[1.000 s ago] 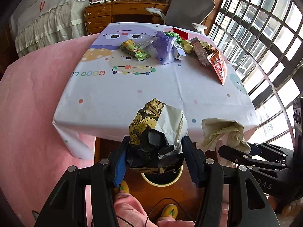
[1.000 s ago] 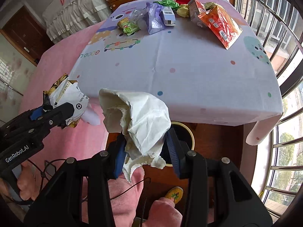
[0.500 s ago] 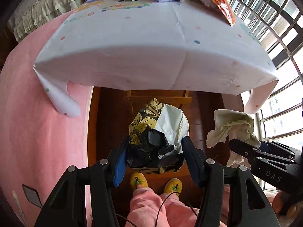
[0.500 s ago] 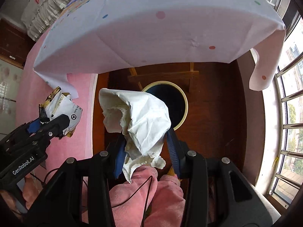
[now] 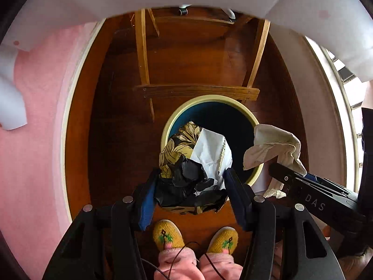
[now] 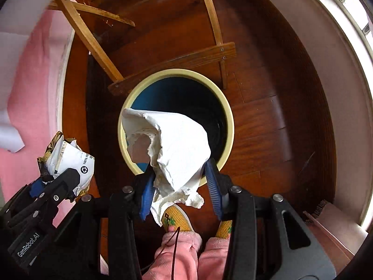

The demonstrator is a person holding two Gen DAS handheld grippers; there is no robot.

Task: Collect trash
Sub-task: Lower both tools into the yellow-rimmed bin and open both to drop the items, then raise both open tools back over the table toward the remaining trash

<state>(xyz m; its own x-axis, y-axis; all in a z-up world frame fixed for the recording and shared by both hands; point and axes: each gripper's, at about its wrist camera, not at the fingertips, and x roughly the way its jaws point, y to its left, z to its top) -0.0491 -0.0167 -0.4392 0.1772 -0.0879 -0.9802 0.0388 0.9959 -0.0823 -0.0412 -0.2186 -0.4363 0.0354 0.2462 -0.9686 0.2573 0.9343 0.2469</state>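
Tissue (image 6: 177,144) between right gripper (image 6: 179,186) fingers — above bin (image 6: 229,116)

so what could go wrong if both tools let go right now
1. The crumpled wrapper in the left tool sits over the near rim of the bin, not its middle, so it could catch the rim or land on the floor by the slippers.
2. The tissue in the right tool is light and trails past the rim, so it may drift outside.
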